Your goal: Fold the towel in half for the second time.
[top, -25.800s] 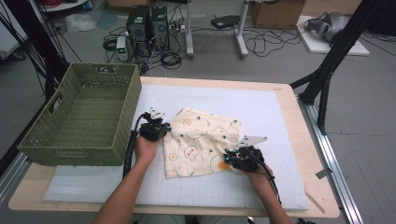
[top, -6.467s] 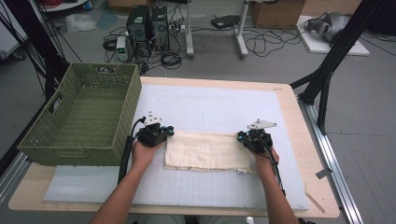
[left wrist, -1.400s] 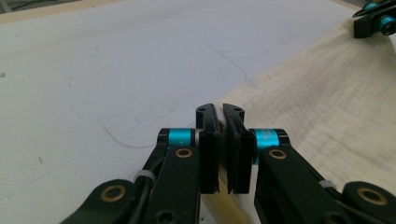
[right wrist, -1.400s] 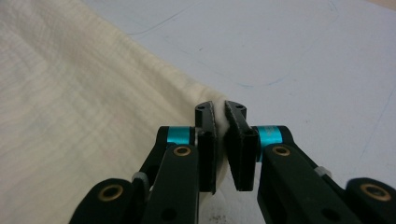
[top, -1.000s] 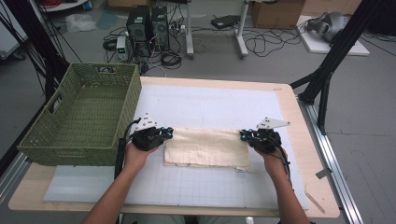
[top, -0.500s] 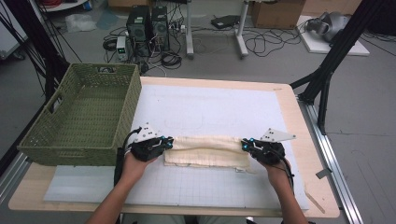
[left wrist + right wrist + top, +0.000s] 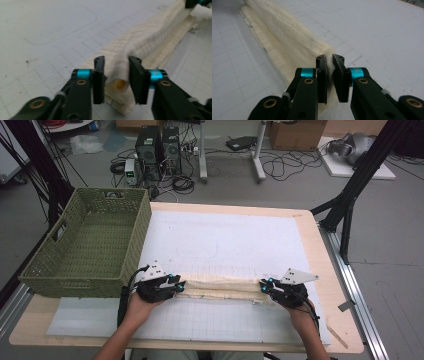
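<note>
Left hand-held gripper (image 7: pixel 116 75) just opening around cloth (image 7: pixel 220 286) | right hand-held gripper (image 7: pixel 329 75) pinches it | step: fold laid | next: release your right end.

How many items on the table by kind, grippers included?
Cream folded cloth: 1
Green woven basket: 1
White gridded mat: 1
Black two-jaw grippers: 2, left gripper and right gripper
Total: 5

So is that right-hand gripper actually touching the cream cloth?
Touching. In the right gripper view the right gripper has its jaws pinched shut on an edge of the folded cloth.
</note>
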{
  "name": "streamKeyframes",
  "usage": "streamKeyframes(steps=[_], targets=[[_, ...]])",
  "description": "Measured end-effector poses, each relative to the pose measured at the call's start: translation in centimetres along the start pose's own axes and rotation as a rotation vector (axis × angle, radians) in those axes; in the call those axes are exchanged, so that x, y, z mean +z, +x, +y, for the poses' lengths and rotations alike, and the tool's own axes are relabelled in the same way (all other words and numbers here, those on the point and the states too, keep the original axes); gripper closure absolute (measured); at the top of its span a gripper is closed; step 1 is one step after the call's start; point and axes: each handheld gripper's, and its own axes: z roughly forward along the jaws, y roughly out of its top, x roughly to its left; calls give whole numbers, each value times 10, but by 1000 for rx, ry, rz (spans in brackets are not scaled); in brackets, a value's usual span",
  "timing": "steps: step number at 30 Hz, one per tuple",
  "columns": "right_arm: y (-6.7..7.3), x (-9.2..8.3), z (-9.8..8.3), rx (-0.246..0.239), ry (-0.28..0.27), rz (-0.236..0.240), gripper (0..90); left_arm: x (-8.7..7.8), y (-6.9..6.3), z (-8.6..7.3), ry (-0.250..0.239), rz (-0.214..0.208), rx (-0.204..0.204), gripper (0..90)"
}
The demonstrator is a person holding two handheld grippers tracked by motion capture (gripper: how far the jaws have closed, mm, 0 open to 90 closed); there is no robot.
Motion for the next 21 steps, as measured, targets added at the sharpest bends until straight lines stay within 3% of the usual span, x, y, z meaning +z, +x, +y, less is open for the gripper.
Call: streamKeyframes(steps=[2, 5, 11, 15, 21], targets=[[2, -1, -1, -8, 5, -1, 825, -5, 3, 8, -53, 0, -28, 509], [4, -2, -4, -13, 15, -1, 825, -7, 6, 18, -108, 2, -63, 482], [7, -4, -6, -9, 21, 4, 811, 16, -5, 14, -27, -29, -35, 531], [9, -9, -5, 4, 23, 19, 758, 25, -10, 8, 15, -25, -19, 582], [12, -30, 7, 44, -70, -1, 645, 29, -11, 4, 42, -8, -3, 598]])
